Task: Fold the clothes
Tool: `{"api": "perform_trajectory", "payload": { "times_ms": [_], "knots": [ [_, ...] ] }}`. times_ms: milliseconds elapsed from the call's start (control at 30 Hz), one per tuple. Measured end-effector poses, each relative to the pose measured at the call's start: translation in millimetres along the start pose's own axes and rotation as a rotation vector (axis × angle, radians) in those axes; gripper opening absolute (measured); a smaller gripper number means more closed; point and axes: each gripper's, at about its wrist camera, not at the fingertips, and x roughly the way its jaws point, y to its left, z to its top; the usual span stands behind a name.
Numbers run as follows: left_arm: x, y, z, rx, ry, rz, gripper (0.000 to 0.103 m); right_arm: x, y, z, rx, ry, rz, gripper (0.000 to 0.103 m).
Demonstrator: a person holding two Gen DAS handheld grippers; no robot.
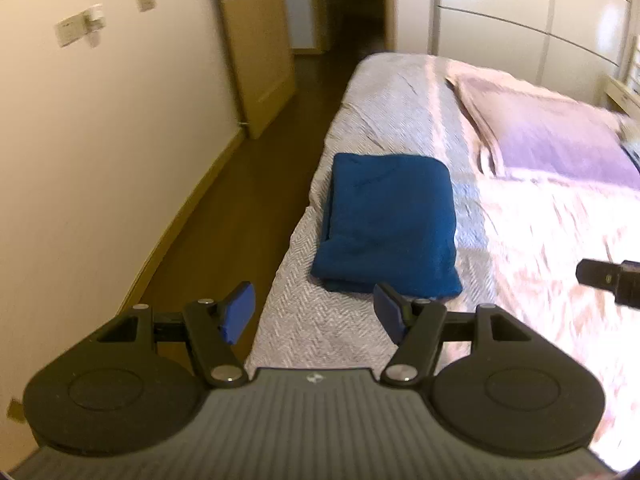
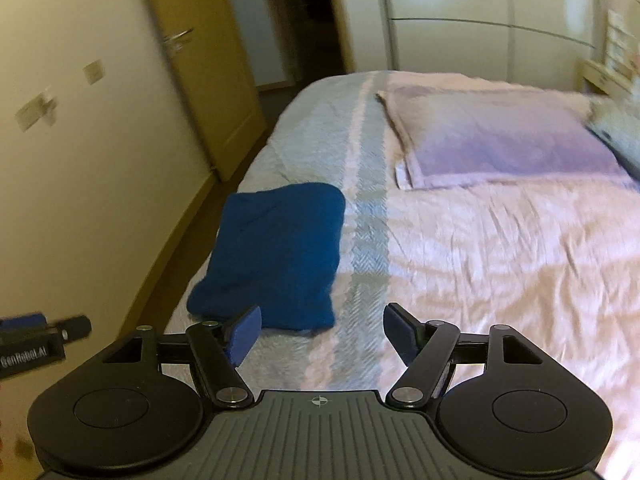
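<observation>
Folded dark-blue knit garment (image 1: 390, 222) lies as a thick, tidy rectangle near the left edge of the bed (image 1: 400, 92), on the grey herringbone strip of the bedspread, with the wooden floor (image 1: 256, 168) dropping away just beside it. We hold both claws above the bed and clear of the cloth. Our left claw (image 1: 316, 314) stands wide, its blue pads apart with nothing between them; our right claw (image 2: 322, 334) is likewise spread and empty.

From the left claw the garment sits straight ahead and slightly right, its near short edge just beyond the fingertips. From the right claw it lies ahead and to the left, with the pale pink bedspread filling the rest of that view. Its long axis runs away from us, along the bed's edge toward the open wooden door (image 1: 256, 40). We judge the left hand the nearer one and better lined up with that axis.

The fold looks finished to us. A lilac pillow (image 2: 508, 144) rests well apart, farther up the bed. No other loose clothing shows in either view, so we cannot tell what comes next.
</observation>
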Motion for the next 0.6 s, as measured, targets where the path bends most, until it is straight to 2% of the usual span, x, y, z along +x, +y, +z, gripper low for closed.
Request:
{"api": "perform_trajectory", "payload": {
  "times_ms": [200,367,467,600],
  "knots": [
    [-39,-55,-13,-0.085,-0.041,0.059,0.062,-10,-46,11,-0.152,0.038,0.015,0.071],
    [-68,-88,-26,-0.122,-0.051,0.087,0.062,-16,-72,14,-0.188,0.075,0.088,0.071],
    [-78,-99,-30,-0.127,-0.044,0.122,0.062,-19,-77,12,-0.198,0.097,0.139,0.071],
    [-84,-102,-35,-0.154,-0.017,0.144,0.062,-18,-77,10,-0.217,0.117,0.156,0.071]
  ]
}}
